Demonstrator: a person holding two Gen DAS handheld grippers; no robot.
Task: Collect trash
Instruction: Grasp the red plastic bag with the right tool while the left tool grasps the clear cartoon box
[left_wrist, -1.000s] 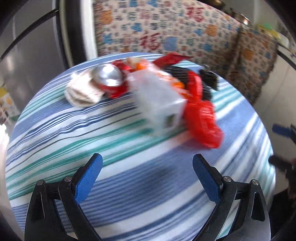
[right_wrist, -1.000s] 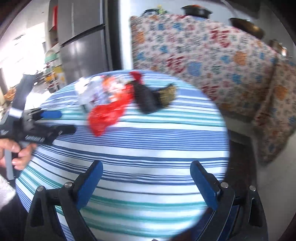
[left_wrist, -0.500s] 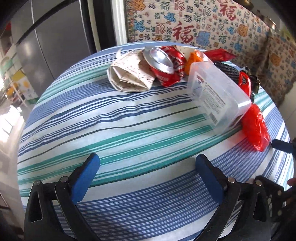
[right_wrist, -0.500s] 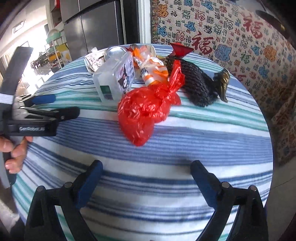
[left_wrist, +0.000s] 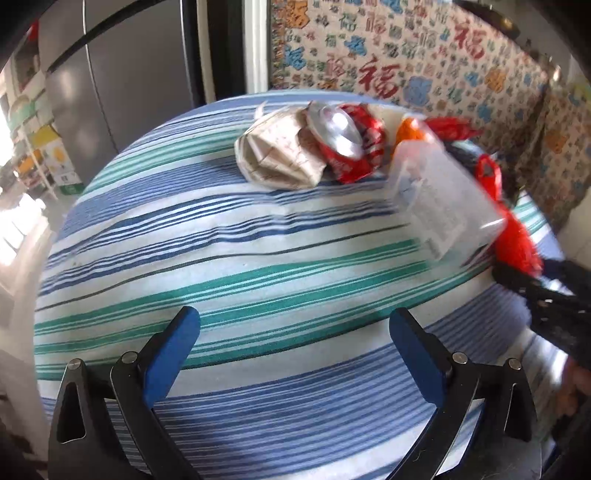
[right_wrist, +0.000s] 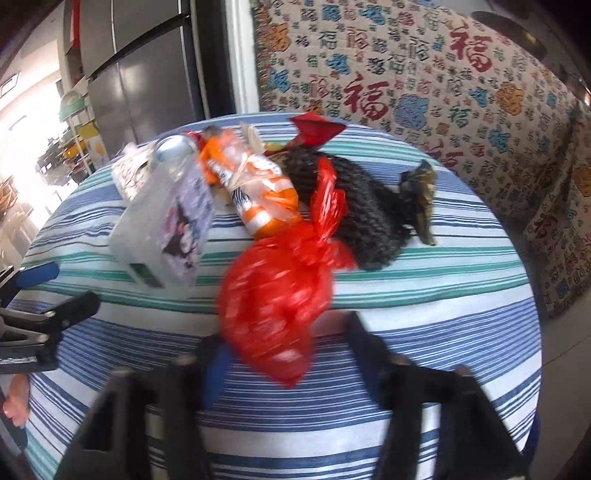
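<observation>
A pile of trash lies on a round table with a striped cloth (left_wrist: 258, 266). It holds a tied red plastic bag (right_wrist: 273, 299), a clear plastic box (right_wrist: 166, 229), an orange-and-white wrapper (right_wrist: 258, 192), a crushed red can (left_wrist: 347, 140), crumpled paper (left_wrist: 280, 155) and a black mesh bag (right_wrist: 354, 206). My right gripper (right_wrist: 284, 350) is open, blurred, its fingers either side of the red bag's near end. My left gripper (left_wrist: 291, 339) is open and empty over bare cloth, short of the paper and can.
A sofa with a patterned cover (right_wrist: 424, 85) stands behind the table. A steel fridge (left_wrist: 122, 81) is at the back left. The table edge drops off to the right (right_wrist: 532, 314). The left gripper shows at the left in the right wrist view (right_wrist: 48, 317).
My right gripper has moved forward and its fingers now flank the red bag. My left gripper has crept closer to the paper and can. Both stay open.
</observation>
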